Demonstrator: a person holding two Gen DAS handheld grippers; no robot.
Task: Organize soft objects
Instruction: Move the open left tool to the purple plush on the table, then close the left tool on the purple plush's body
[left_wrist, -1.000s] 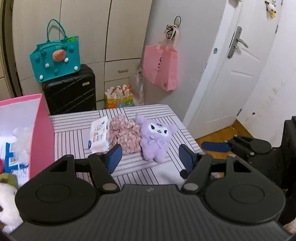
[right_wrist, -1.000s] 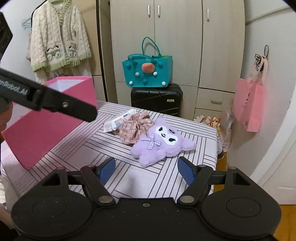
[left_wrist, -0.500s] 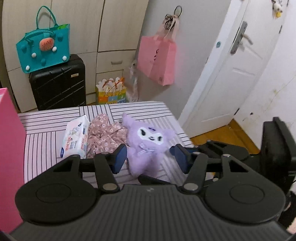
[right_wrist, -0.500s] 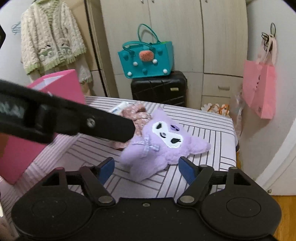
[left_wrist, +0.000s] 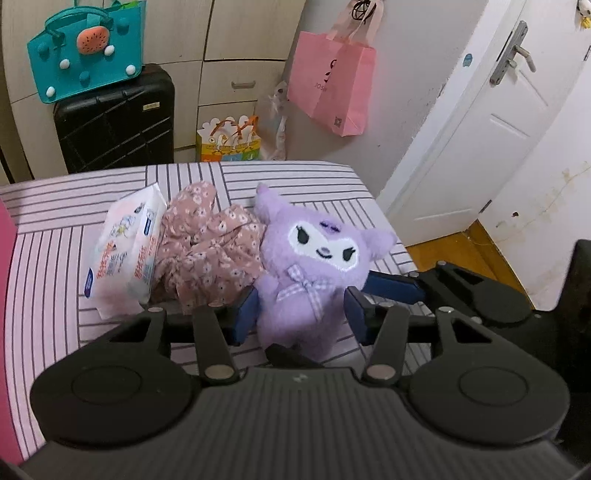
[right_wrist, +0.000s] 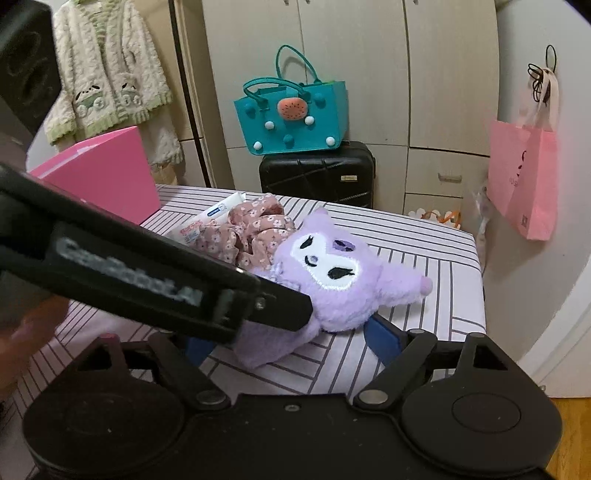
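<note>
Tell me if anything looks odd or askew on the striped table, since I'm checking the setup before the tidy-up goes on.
Nothing looks damaged or spilled. The purple plush, the floral cloth and the wipes pack lie bunched in a loose heap, the cloth crumpled. Both grippers crowd the plush: the left gripper straddles its body while the right gripper reaches in underneath.

Purple plush's (right_wrist: 332, 280) lower body, perhaps legs too, behind left gripper (right_wrist: 280, 306).

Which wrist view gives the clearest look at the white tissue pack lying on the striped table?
The left wrist view: the white tissue pack shows nearly whole, printed face up, beside the pink floral cloth. In the right wrist view only a sliver shows, behind the cloth and the left gripper's black body.
</note>
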